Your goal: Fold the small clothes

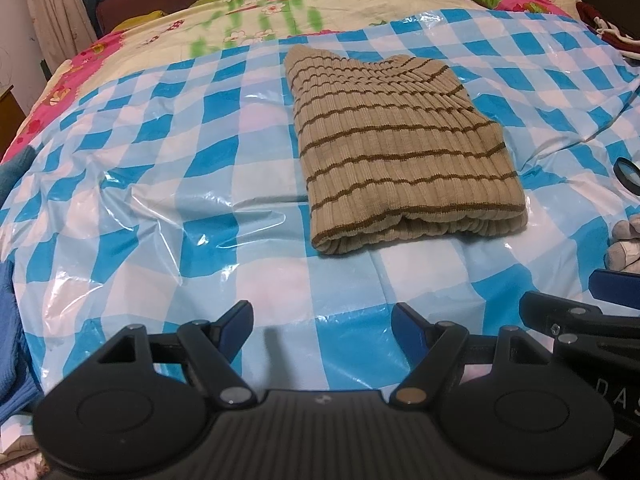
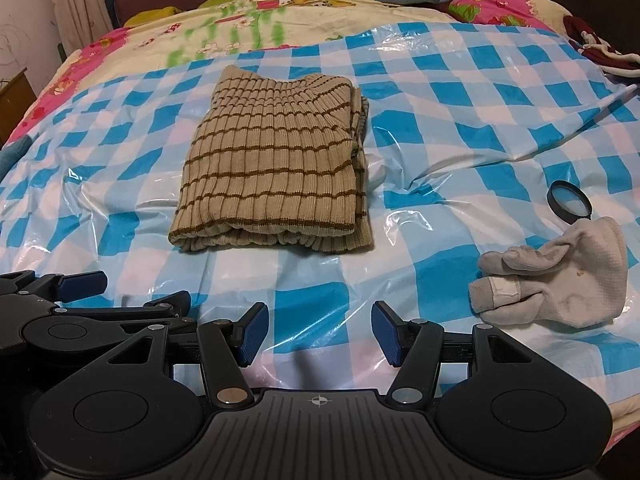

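The left gripper (image 1: 322,330) is hovering low over the near edge of the checked plastic sheet (image 1: 160,152) with its jaws parted and nothing between them, apparently because the striped knit garment (image 1: 400,152) is lying folded into a neat block near the middle of the sheet, well clear of both tools. Just beside it, the right gripper (image 2: 319,334) is likewise standing released and empty, and further right a grey glove (image 2: 560,280) is lying by a small lens (image 2: 570,203), seemingly set aside.
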A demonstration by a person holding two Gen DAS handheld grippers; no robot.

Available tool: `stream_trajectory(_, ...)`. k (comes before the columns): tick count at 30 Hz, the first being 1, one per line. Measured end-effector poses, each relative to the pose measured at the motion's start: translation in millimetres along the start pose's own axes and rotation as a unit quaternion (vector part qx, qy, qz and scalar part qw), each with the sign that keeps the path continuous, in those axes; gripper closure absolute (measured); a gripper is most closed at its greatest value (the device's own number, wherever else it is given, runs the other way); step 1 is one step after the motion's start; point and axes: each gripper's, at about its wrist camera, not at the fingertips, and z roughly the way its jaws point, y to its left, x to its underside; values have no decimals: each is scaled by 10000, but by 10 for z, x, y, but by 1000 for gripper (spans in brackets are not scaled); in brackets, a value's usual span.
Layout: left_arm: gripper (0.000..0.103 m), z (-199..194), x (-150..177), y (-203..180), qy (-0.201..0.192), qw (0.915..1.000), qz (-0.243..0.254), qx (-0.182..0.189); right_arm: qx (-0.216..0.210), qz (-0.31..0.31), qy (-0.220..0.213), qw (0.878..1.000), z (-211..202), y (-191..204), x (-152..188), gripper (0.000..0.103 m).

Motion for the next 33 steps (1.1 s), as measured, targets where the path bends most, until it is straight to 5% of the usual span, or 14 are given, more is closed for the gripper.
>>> stream_trajectory(33,23,55,-12,-14,65,10000,-49,-45,26,16,30,10000,24,-3,2,46)
